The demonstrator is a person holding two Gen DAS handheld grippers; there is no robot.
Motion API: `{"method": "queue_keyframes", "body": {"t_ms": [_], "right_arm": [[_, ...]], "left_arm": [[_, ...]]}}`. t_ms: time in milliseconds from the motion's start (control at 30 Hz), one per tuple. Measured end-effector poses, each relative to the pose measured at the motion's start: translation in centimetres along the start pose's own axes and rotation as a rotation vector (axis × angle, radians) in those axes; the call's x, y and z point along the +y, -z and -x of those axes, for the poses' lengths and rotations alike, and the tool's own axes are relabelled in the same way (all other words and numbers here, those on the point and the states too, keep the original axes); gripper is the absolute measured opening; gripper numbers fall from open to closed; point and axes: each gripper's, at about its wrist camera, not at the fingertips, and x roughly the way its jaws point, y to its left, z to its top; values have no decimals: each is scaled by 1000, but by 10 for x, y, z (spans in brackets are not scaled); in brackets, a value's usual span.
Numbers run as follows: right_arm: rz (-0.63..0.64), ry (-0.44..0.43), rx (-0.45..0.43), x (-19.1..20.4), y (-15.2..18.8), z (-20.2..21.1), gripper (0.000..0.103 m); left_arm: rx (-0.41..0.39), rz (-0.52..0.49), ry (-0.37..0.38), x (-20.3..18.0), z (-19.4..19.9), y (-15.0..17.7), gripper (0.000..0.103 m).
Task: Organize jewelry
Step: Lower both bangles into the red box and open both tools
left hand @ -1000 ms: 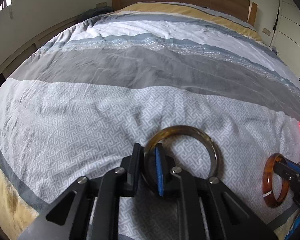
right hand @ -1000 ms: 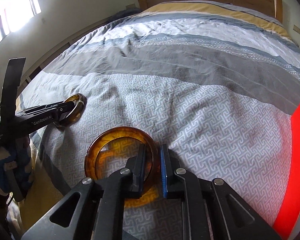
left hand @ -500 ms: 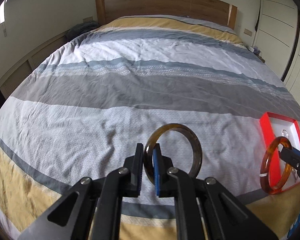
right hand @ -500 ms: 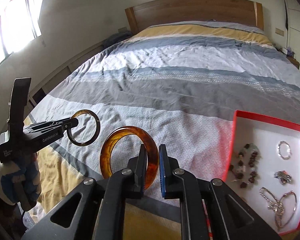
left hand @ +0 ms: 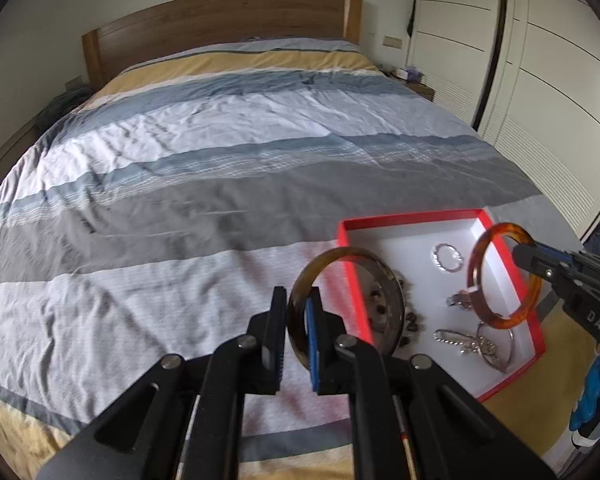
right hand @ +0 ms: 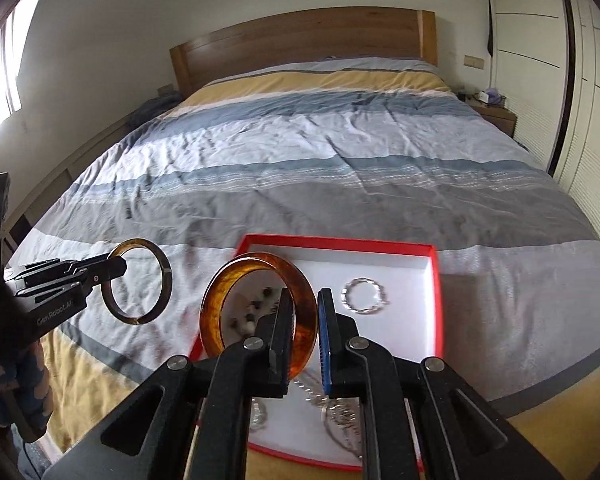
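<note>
Risk: while both bangles hang above the red box (right hand: pixel 434 280), jewelry inside may be struck.
Left gripper (left hand: pixel 296 334): clamped on dark bangle (left hand: pixel 392 304).
Right gripper (right hand: pixel 305 334): clamped on amber bangle (right hand: pixel 216 316).

Bed (right hand: pixel 340 152) with striped grey, blue, yellow duvet, wooden headboard (right hand: pixel 300 36); white wardrobe doors (left hand: pixel 540 80) right, bright window (right hand: pixel 0 64) left, nightstand (right hand: pixel 496 116).

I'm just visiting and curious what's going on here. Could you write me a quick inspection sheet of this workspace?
Surface: striped duvet on a bed.
Job's things: red box holding a silver ring, beads and chains; dark bangle; amber bangle.
Clutter: nothing seen.
Grippers: left gripper shut on dark bangle; right gripper shut on amber bangle, over the box.
Cables: nothing seen.
Surroundings: headboard, wardrobe, nightstand.
</note>
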Motion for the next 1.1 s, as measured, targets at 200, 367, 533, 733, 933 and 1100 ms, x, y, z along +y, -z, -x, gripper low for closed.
{"method": "queue_keyframes", "body": {"t_ms": [200,367,533,733,933,1100], "right_arm": [[15,54,58,-41,-4,-40,11],[28,86,112,-64,-10,-77,11],[71,110,164,-69,-16,-104,11],[125,126,202,-63,-17,-116,10],[149,154,209,-60,-13,-114,12],[171,163,208,-55,-12,-107,18]], "left_arm": [[44,-93,29,-57,-52,-10,9],[77,-141,-2,-73,-87,-12,9],[108,-144,-21,-73,-106,-5,9],[120,-121,-21,-70,-110,-3,9],[113,-106,-22,-66,-106,-3,10],[120,-81,13,-62,-98,-4,14]]}}
